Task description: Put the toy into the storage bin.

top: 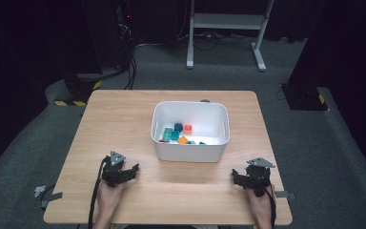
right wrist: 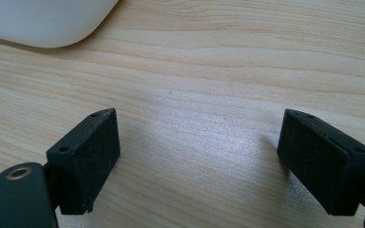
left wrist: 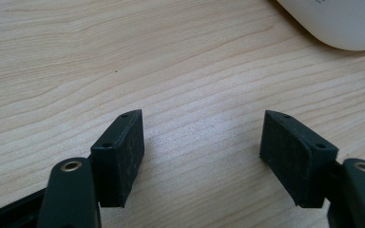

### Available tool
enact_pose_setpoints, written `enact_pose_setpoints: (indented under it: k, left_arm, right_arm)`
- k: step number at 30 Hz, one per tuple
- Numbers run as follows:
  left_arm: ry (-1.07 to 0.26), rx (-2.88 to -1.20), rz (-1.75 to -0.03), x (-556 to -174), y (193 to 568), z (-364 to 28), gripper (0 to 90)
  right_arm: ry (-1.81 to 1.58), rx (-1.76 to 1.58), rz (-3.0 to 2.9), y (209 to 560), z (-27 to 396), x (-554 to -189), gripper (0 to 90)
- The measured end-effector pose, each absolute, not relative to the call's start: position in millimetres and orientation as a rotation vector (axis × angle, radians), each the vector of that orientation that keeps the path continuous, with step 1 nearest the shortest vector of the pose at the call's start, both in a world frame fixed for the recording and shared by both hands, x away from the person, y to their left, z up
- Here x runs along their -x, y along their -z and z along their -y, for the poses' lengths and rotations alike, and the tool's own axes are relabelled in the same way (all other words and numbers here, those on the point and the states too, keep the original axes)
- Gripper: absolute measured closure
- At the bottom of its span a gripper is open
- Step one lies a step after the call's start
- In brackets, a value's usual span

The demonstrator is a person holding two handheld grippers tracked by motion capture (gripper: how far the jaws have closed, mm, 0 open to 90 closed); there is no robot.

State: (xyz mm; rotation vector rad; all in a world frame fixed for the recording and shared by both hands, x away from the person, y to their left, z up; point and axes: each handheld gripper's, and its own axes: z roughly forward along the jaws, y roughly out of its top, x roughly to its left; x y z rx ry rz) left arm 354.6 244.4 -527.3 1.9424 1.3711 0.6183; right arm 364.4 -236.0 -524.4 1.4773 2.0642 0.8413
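The left gripper [top: 134,168] rests low on the wooden table [top: 124,114], its jaws spread wide with nothing between them; in the left gripper view bare wood grain runs between the two black pads [left wrist: 123,156]. The right gripper [top: 234,175] sits on the other side of the near edge, its jaws likewise wide apart and empty, its pads [right wrist: 92,152] framing plain tabletop.

Ahead of both, between them and a little further in, stands the white plastic bin [top: 190,151]; its rounded corner shows at the top of each gripper view. Inside it lie small toy building bricks [top: 177,135]: teal, dark blue and orange ones clustered toward the bin's left and near part, some touching each other.

The bricks look like hard moulded plastic, so they are probably light, stiff and not fragile, but smooth enough to slip if pinched on a corner. The likely best hold is across two flat opposite side faces, pads square to them, coming down from above over the rim. Bricks lying against one another may need a jaw worked into the gap first. The bin itself seems light and thin-walled; its rim would take a pinch, though it may slide on the wood when nudged.
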Motion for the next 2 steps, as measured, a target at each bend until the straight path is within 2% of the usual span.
enact_pose_setpoints:
  k: [2]
  left_arm:
    - [-0.616,-1.943,-1.372,-355.6,527.4,-244.0,29.9]
  right_arm:
    - [-0.841,-1.477,-2.064,524.4,236.0,-364.4,13.9]
